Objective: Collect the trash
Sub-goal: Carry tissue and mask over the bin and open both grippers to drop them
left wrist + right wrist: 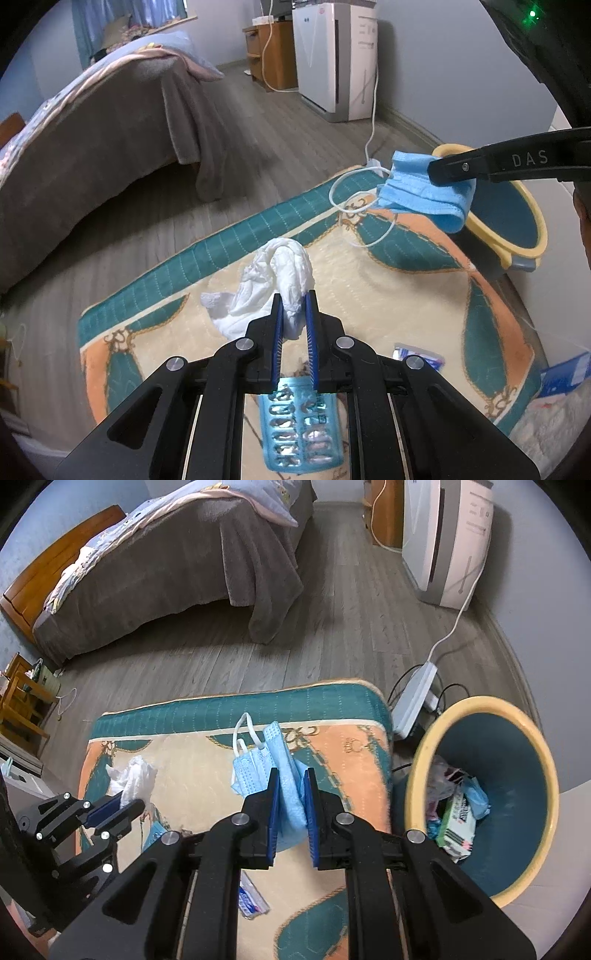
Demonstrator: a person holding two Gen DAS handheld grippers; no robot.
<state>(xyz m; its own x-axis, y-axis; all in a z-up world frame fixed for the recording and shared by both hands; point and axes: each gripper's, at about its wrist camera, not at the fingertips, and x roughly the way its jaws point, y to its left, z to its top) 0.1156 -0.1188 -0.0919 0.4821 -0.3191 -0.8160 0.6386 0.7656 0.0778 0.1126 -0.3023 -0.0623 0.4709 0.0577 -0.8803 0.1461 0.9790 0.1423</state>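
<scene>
Both pieces of trash are in hand and clear of the rug, so the step appears to be the carry to the bin; dropping them in is not yet done.

Nearest, the left gripper [294, 295] has its jaws drawn almost together on a crumpled white tissue [273, 273], which bulges out ahead of and to the left of the blue pads. Under that gripper an emptied pill sheet [301, 428] lies on the rug [388, 295], and a small printed wrapper [419, 356] lies to its right; both look like trash left to pick up.

The right gripper [291, 775] is clamped tight on a blue face mask [275, 760], the folded cloth pinched between the pads and the white ear loops hanging on the far left side.

Farther right, just off the rug's edge, stands the yellow-rimmed bin [421, 760] with packaging already inside. The mask hangs left of its rim, not over the mouth. The next move likely calls for swinging the right gripper rightward over the opening before the jaws part, then bringing the tissue across, watching that the loops do not catch on the rim.
</scene>
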